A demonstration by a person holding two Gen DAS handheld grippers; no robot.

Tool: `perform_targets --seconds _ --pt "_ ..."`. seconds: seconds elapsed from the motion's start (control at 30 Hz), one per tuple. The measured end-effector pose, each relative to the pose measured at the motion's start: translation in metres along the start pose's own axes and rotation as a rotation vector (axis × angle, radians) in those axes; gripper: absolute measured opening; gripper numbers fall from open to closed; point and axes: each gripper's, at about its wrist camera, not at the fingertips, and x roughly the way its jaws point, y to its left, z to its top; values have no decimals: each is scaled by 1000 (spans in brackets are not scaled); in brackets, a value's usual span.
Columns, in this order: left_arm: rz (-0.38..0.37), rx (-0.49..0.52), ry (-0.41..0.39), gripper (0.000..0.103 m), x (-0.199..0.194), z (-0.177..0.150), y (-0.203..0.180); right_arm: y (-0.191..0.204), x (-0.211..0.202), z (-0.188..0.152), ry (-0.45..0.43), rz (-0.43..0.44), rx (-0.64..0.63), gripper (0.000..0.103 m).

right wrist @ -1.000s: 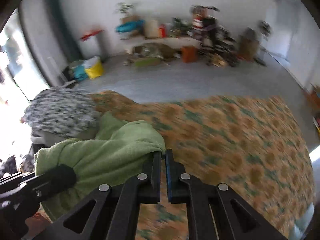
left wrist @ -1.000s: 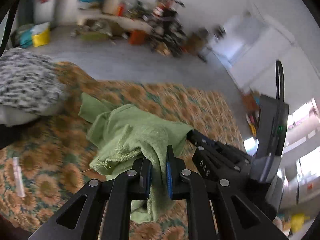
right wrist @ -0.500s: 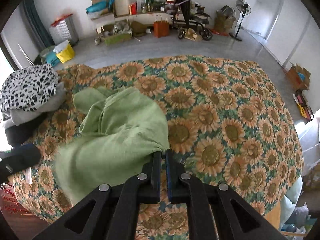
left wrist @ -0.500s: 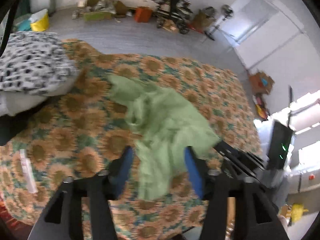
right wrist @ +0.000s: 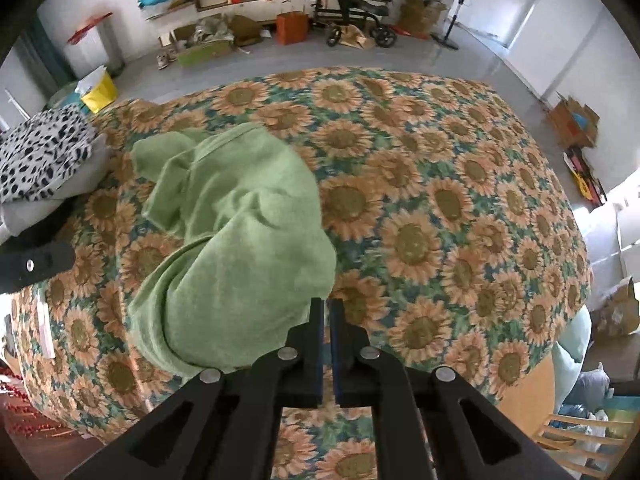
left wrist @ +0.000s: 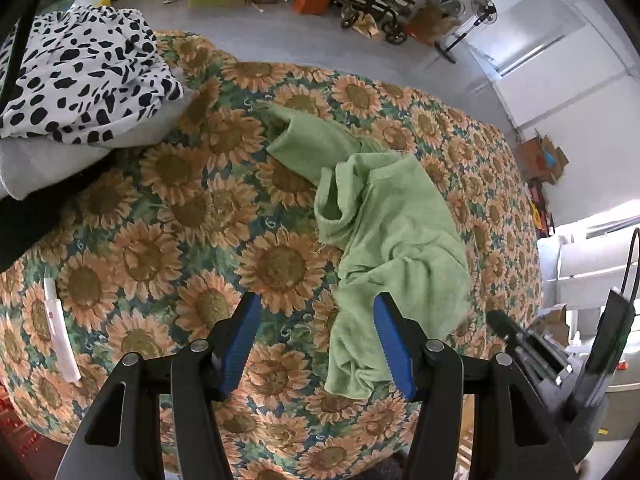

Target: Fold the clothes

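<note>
Two handheld grippers over one sunflower-print bedspread (right wrist: 440, 200), listed near to far

Left gripper (left wrist: 316, 344): blue pads spread apart, nothing pinched; a fold of the green garment (left wrist: 384, 236) lies beside its right-hand pad without being pressed

Right gripper (right wrist: 326, 344): jaws together, clamped on an edge of the same green garment (right wrist: 240, 240), which hangs slack from the pads and bunches onto the bedspread

Garment: crumpled, unfolded, a sleeve trailing toward the far side

Further off: white pen-like object (left wrist: 60, 340) near the bed edge; spotted black-and-white fabric (left wrist: 80, 76) on a pale pillow

Risk, judged: with one corner held alone, pulling would drag the heap into a tighter twist; the thin edge could slip from the closed pads
</note>
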Motion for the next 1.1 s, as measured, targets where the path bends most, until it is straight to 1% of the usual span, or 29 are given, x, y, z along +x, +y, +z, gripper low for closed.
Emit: perform_targets --seconds 0.17,0.27,0.37,0.4,0.43,0.47,0.5,0.6,0.7,0.77,0.83,0.87,0.93,0.97,1.1 --pt "60 -71 -10 60 14 1 -13 -35 13 12 -21 46 12 2" --pt "66 -152 -17 60 29 3 -33 -56 24 22 -45 89 -41 2" --pt "85 -230 -26 59 47 -1 -56 -82 39 35 -58 116 -113 2" --pt "87 -239 -29 45 52 -2 -64 -92 42 39 -62 122 -123 2" --pt "100 -244 -28 33 58 -4 -73 -104 44 43 -65 127 -125 2" --pt "113 -249 -26 14 64 -6 -81 -116 46 46 -69 132 -126 2" --pt "105 -275 -27 7 67 -8 -85 -130 47 49 -70 131 -122 2" --pt "68 -365 -38 3 73 -18 -89 -173 49 59 -53 135 -92 2" --pt "85 -422 -45 3 69 -24 -84 -193 54 73 -43 124 -98 2" --pt "95 -456 -58 3 63 -28 -77 -192 56 78 -45 130 -124 3" --pt "99 -489 -67 3 58 -31 -69 -181 56 81 -44 165 -155 4" --pt "100 -500 -73 3 56 -32 -66 -174 56 83 -42 185 -170 7" --pt "98 -517 -83 3 52 -34 -59 -157 57 85 -40 224 -208 8" --pt "92 -520 -83 3 50 -35 -57 -146 56 86 -40 243 -229 11" --pt "80 -537 -97 2 41 -43 -42 -88 47 88 -51 314 -331 16"
